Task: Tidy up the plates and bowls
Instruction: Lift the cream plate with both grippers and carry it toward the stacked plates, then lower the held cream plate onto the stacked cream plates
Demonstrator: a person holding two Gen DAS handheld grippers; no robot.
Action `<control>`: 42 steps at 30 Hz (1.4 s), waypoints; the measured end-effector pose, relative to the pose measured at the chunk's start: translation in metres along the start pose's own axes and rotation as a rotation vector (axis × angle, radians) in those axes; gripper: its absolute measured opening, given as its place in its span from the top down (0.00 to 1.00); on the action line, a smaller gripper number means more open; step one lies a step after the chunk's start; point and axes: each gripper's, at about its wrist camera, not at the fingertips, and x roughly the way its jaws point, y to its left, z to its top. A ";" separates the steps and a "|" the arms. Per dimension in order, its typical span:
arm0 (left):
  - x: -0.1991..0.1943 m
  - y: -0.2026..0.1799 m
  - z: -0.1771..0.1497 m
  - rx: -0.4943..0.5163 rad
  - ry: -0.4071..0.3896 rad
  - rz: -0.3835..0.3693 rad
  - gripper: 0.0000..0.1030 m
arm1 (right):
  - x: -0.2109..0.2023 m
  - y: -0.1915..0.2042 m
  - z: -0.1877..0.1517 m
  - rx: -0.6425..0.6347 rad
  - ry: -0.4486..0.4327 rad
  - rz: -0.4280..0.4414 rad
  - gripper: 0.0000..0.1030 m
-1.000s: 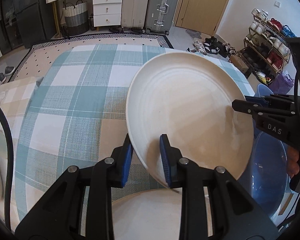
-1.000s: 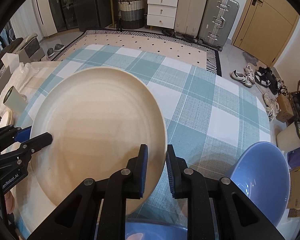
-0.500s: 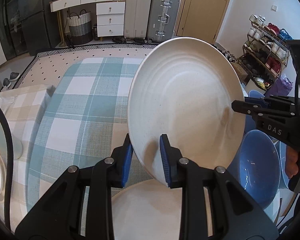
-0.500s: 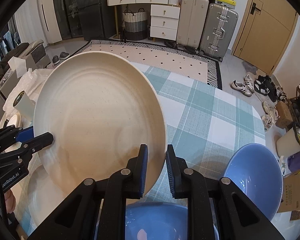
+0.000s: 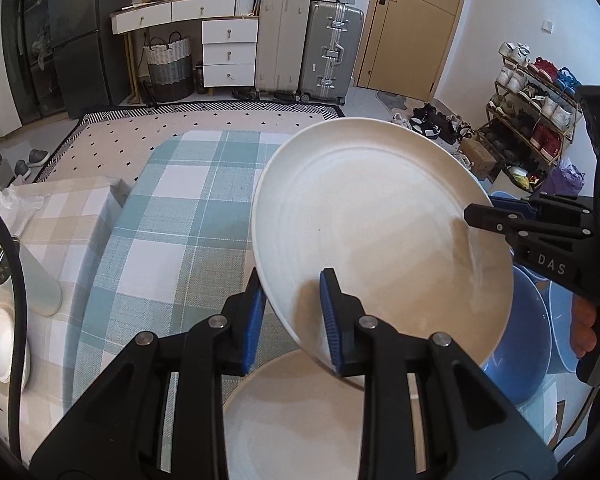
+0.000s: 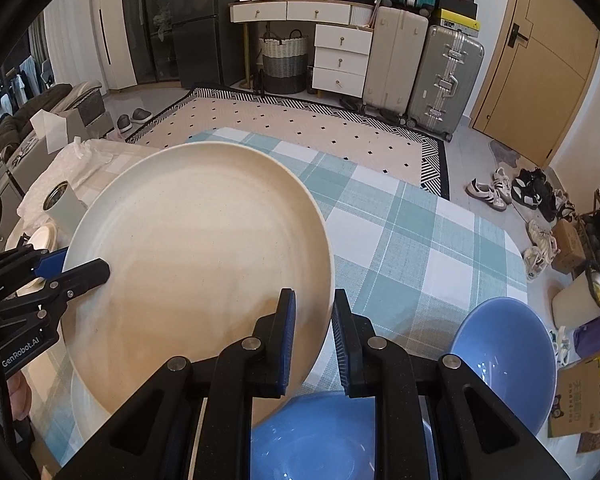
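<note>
Both grippers hold one large cream plate [image 5: 380, 220] above the table, at opposite rims. My left gripper [image 5: 292, 312] is shut on its near-left rim; my right gripper [image 6: 314, 340] is shut on its right rim. The plate also shows in the right wrist view [image 6: 196, 264]. A second cream plate [image 5: 292, 416] lies flat on the table below it. Two blue bowls [image 6: 504, 360] [image 6: 320, 436] sit at the right. In the left wrist view the right gripper [image 5: 476, 212] reaches in from the right.
The table has a teal and white checked cloth [image 5: 180, 232]. A grey cup [image 6: 62, 204] and a small white dish [image 5: 0, 340] stand at the left on a beige cloth. Suitcases, drawers and a shoe rack stand beyond the table.
The plate rose off the lower plate and tilted up steeply, then came back to a flatter tilt. Both grippers kept their hold and lifted higher above the table.
</note>
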 end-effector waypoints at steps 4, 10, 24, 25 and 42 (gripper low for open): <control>-0.015 0.001 -0.003 0.002 -0.013 0.002 0.77 | -0.013 0.007 -0.003 -0.001 -0.019 0.009 0.82; -0.040 0.001 -0.007 0.007 -0.034 0.015 0.77 | -0.030 0.015 -0.008 0.005 -0.049 0.025 0.82; -0.089 0.000 -0.028 0.030 -0.064 0.034 0.77 | -0.070 0.038 -0.027 0.022 -0.120 0.049 0.82; -0.092 0.000 -0.030 0.029 -0.065 0.034 0.77 | -0.072 0.039 -0.028 0.023 -0.123 0.053 0.82; -0.118 -0.006 -0.065 0.050 -0.059 0.053 0.77 | -0.085 0.056 -0.066 0.051 -0.148 0.082 0.82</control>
